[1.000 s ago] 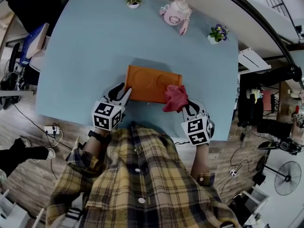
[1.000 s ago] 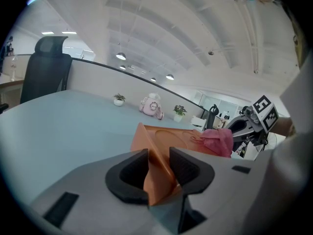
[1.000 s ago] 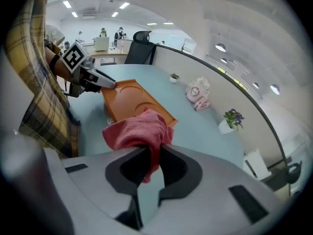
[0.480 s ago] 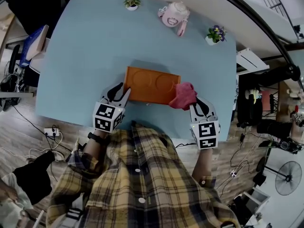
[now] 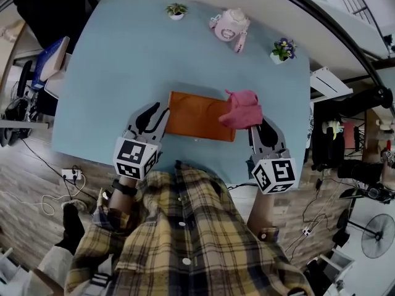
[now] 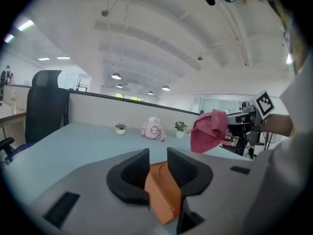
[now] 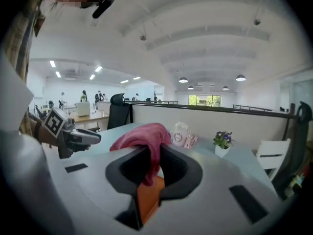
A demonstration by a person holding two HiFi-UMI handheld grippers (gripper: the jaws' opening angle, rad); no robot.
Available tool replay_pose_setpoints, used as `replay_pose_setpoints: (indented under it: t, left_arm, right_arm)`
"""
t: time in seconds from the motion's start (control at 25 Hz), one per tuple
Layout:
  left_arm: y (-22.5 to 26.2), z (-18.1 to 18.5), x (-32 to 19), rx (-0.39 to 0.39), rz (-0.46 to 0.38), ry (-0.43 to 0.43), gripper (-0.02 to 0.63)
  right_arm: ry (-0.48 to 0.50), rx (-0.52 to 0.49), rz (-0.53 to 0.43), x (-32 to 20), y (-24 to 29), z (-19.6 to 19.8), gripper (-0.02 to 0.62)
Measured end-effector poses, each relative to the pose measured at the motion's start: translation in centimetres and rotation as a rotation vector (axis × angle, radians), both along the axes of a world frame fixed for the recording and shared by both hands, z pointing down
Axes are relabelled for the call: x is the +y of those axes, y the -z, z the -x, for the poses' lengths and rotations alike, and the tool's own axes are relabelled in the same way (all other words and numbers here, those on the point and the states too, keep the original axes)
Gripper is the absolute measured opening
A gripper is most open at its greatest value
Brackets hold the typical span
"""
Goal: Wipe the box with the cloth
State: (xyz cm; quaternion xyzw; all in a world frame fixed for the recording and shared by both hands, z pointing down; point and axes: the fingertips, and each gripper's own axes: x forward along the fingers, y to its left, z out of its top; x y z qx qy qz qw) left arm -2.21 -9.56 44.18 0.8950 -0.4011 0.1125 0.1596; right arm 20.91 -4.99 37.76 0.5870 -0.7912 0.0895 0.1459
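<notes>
An orange box (image 5: 200, 117) lies lengthwise over the near part of the pale blue table (image 5: 117, 66). My left gripper (image 5: 164, 113) is at its left end. In the left gripper view the box (image 6: 164, 196) fills the narrow gap between the black jaws, which are closing on it (image 6: 158, 156). My right gripper (image 5: 253, 126) is at the box's right end, shut on a pink cloth (image 5: 242, 108). The cloth bunches above the jaws and hangs down between them (image 7: 143, 134). Under that gripper (image 7: 155, 154) the orange box (image 7: 146, 200) shows.
At the table's far edge stand a small potted plant (image 5: 176, 9), a pink teapot (image 5: 229, 23) and a flower pot (image 5: 282, 48). A black office chair (image 6: 46, 104) is off the left side. The near table edge runs just below the box, against my checked shirt.
Both grippers have risen and look larger in the head view. The right one carried the pink cloth from over the box's right corner up and slightly right. The box end stays between the left jaws.
</notes>
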Motion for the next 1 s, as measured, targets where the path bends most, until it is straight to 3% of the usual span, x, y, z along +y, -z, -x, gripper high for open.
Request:
replay_pose_setpoints:
  t: [0.16, 0.68, 1.0]
  left_arm:
    - [2.2, 0.5, -0.1, 0.018, -0.038, 0.006, 0.097]
    - [4.9, 0.5, 0.7, 0.040, -0.079, -0.037, 0.009]
    - [5.4, 0.3, 1.0, 0.056, -0.086, -0.035, -0.009]
  right_arm:
    - [0.001, -0.093, -0.066, -0.3, 1.4, 1.0, 0.055]
    - [-0.019, -0.118, -0.092, 0.7, 1.3, 1.3, 0.055]
    - [-0.020, -0.108, -0.082, 0.9, 0.9, 1.1, 0.055]
